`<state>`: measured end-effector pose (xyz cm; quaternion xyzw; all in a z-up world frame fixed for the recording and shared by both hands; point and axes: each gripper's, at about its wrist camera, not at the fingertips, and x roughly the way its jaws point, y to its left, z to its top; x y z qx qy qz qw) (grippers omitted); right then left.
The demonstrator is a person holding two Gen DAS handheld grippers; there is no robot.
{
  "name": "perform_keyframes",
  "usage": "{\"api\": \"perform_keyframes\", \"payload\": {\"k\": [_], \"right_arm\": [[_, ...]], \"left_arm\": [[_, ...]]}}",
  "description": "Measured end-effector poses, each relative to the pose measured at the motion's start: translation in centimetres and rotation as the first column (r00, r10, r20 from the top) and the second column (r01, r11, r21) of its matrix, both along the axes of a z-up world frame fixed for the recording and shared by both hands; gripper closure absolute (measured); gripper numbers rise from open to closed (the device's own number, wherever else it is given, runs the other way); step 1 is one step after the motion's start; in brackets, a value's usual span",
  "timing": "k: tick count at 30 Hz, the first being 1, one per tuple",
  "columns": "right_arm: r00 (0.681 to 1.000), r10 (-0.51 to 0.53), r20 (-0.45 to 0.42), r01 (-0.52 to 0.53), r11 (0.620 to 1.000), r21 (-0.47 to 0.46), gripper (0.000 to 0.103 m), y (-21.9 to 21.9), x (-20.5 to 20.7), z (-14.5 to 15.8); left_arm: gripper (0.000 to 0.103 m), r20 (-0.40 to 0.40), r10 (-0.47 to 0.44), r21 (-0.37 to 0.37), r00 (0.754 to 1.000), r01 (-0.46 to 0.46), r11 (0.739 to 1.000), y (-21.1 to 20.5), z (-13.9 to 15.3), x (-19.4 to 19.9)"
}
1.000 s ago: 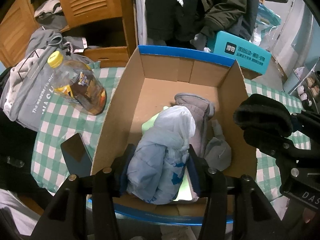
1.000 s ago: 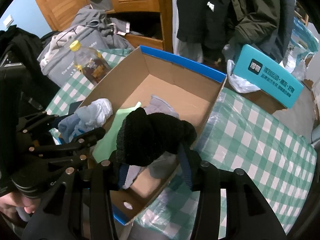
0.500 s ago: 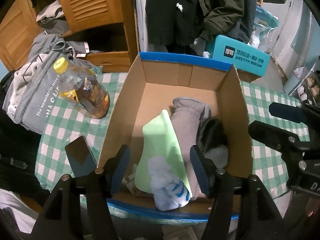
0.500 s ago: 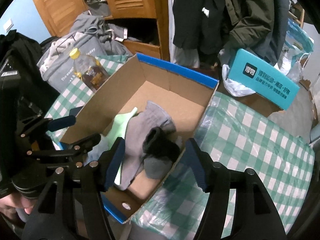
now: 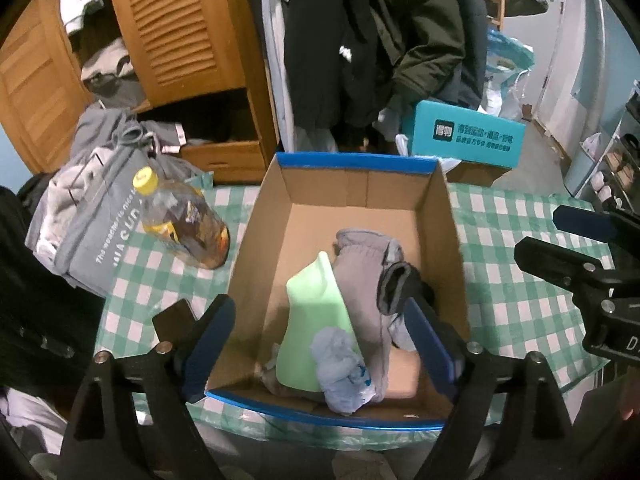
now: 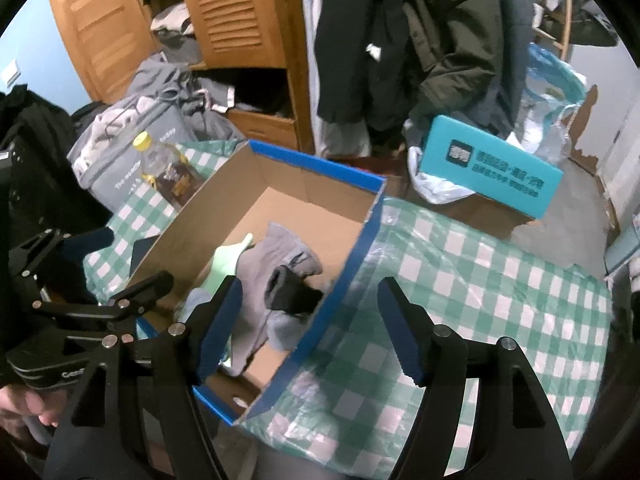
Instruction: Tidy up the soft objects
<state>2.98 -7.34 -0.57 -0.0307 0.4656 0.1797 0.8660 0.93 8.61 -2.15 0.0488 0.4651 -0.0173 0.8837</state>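
Soft items: a light-blue bundle (image 5: 344, 368), a pale green piece (image 5: 316, 312), a grey garment (image 5: 364, 272) and a black knitted item (image 5: 404, 288) are seen lying together in the near half of the cardboard box (image 5: 360, 188).
Box: an open carton with blue-edged rim, set on the green-and-white checked tablecloth (image 5: 512, 280).
Left gripper (image 5: 320, 344): held above the box's near end; its jaws are opening and nothing is gripped, the bundle lying loose below.
Right gripper (image 6: 310, 328): held over the box's right wall; its jaws are opening and nothing is held between them.
Bottle (image 5: 180, 220): lying tilted, left of the box, against a grey sweatshirt (image 5: 92, 216).
Teal carton (image 5: 464, 140): seen behind the box.
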Motion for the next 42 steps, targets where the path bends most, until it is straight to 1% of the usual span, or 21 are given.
{"api": "perform_keyframes", "payload": {"k": [3,8,9,10,16,22,31,42], "right_arm": [[1.0,-0.023,0.01,0.023,1.0,0.009,0.032,-1.1,-0.5,0.5],[0.998,-0.06,0.023,0.06,0.998,0.014,0.032,-3.0,-1.6,1.1],[0.998,-0.066,0.025,0.066,0.998,0.015,0.032,-3.4,-1.8,1.2],[0.997,-0.072,0.027,0.072,0.997,0.017,0.032,-3.8,-2.0,1.3],[0.994,-0.099,0.037,0.098,0.995,0.023,0.032,-6.0,-3.4,1.6],[0.992,-0.117,0.051,0.117,0.993,0.004,0.032,-7.3,-4.3,1.4],[0.988,-0.153,0.016,0.153,0.988,0.011,0.032,-9.2,-4.1,-0.1],[0.987,-0.162,0.02,0.162,0.987,0.016,0.032,-9.7,-4.2,0.0]], "left_arm": [[0.014,0.014,-0.016,0.013,1.0,0.016,1.0,-0.9,0.6,-0.4],[0.005,0.039,-0.045,0.024,0.998,0.045,0.999,-2.3,1.5,-1.2],[0.002,0.045,-0.05,0.028,0.998,0.049,0.998,-2.5,1.7,-1.4],[0.001,0.054,-0.055,0.032,0.997,0.053,0.998,-2.8,1.9,-1.5],[0.001,0.06,-0.07,0.031,0.996,0.068,0.997,-4.0,2.4,-2.0],[0.001,0.01,-0.066,0.02,0.998,0.066,0.998,-4.8,2.1,-1.6],[0.001,-0.004,-0.072,0.042,0.997,0.072,0.997,-6.0,1.4,-1.2],[0.001,-0.023,-0.085,0.054,0.996,0.086,0.995,-6.5,0.8,-1.1]]}}
